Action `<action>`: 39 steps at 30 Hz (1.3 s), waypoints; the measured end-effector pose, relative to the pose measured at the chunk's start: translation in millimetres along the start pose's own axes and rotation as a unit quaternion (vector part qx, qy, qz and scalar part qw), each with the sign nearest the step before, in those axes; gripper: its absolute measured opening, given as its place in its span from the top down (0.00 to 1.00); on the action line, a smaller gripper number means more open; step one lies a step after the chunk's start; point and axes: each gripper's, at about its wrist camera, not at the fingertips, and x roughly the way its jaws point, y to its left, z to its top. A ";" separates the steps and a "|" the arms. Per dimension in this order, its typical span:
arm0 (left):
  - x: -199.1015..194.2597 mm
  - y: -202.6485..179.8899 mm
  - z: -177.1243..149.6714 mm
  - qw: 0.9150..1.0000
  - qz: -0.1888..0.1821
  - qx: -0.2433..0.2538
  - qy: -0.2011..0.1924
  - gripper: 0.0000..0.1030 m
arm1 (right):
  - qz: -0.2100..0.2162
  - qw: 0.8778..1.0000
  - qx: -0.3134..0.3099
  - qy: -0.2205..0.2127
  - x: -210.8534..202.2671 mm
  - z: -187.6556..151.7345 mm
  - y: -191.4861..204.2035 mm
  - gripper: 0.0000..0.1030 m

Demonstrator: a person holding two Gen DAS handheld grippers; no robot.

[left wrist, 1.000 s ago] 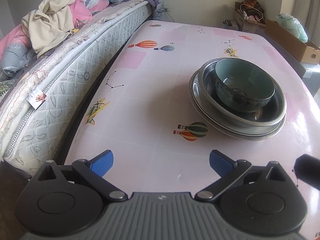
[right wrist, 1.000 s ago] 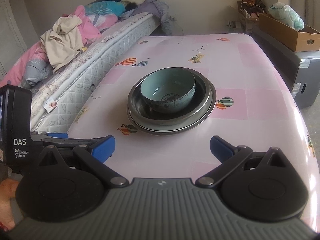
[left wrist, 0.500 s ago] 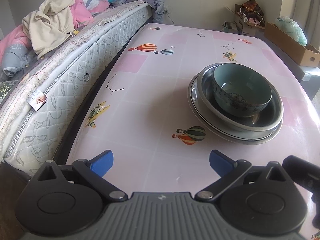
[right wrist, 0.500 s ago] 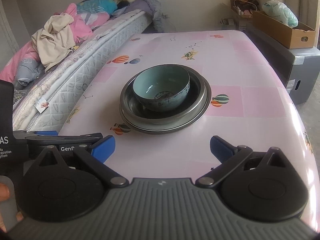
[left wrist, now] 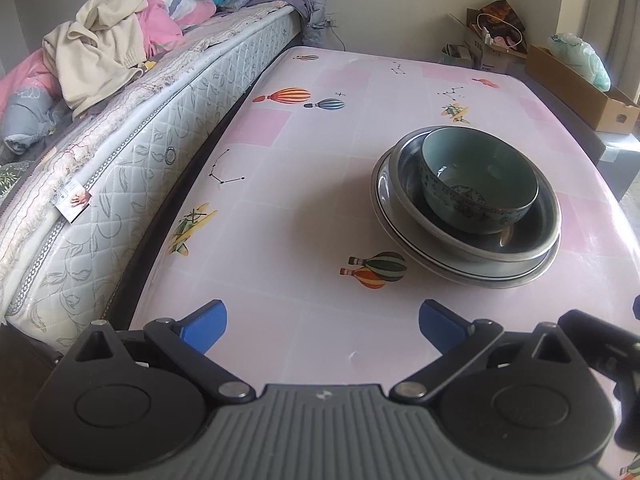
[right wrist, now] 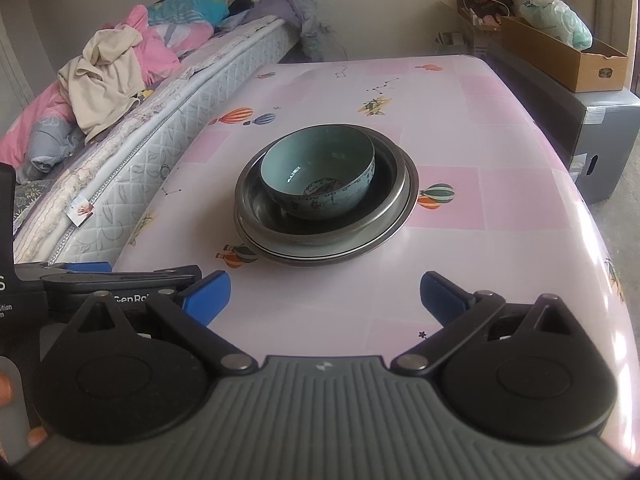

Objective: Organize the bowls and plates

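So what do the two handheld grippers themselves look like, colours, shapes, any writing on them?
The left gripper and the right gripper match: ribbed grey body with a small white logo, two round black discs, black linkage arms with silver pivot pins, and blue pads on the fingertips. In the right wrist view, the left one's black side carries white lettering starting "GenRo"; the rest is cut off. No cables or sleeves visible.

On the pink worktop (left wrist: 304, 208) with its hot-air balloon prints, a teal ceramic bowl (left wrist: 478, 184) sits in a steel bowl (left wrist: 404, 184), itself nested on steel plates (left wrist: 472, 274). The left gripper (left wrist: 322, 322) hangs near the front edge, blue-tipped fingers (left wrist: 206, 322) spread wide, gripping nothing. A mattress (left wrist: 132, 168) runs alongside, clothes (left wrist: 100, 48) heaped on it.
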 end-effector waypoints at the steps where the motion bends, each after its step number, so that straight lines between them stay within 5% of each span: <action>1: 0.0 -0.2 0.1 1.000 0.000 0.000 0.000 0.00 | 0.000 1.000 0.000 0.000 0.1 0.0 -0.1 0.01; 39: -0.8 1.2 -0.1 1.000 -0.005 -0.001 0.004 0.00 | -0.002 1.000 0.004 0.009 4.0 -1.1 -1.0 0.01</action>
